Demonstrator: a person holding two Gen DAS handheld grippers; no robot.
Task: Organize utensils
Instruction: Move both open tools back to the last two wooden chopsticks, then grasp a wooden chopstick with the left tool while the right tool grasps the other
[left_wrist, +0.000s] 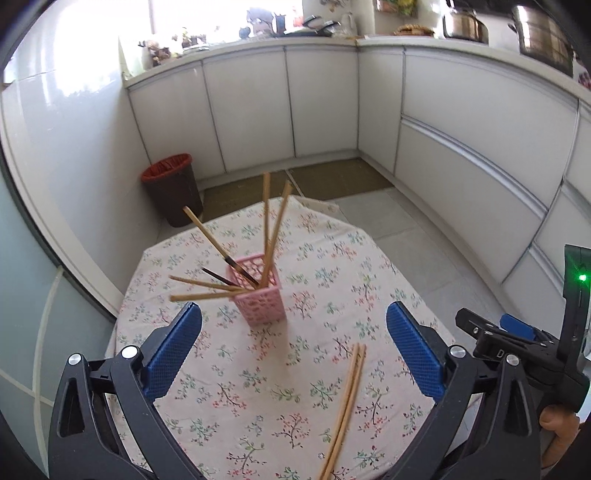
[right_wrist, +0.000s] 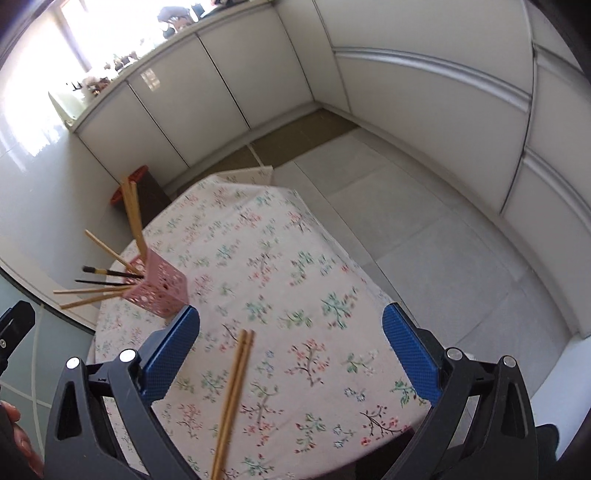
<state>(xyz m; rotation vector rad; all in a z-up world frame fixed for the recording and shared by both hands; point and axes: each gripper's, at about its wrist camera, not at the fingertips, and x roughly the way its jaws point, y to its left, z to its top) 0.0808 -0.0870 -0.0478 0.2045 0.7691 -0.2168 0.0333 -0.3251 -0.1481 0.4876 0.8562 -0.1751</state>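
A pink lattice utensil holder stands upright on the floral tablecloth, with several wooden chopsticks leaning out of it. It also shows in the right wrist view at the table's left edge. A pair of wooden chopsticks lies flat on the cloth near the front; in the right wrist view the pair lies between my right fingers. My left gripper is open and empty, above the cloth in front of the holder. My right gripper is open and empty, above the lying pair.
A dark bin with a red rim stands on the floor behind the table's far left. White cabinets ring the room, with pots on the counter. Grey tiled floor lies to the right of the table.
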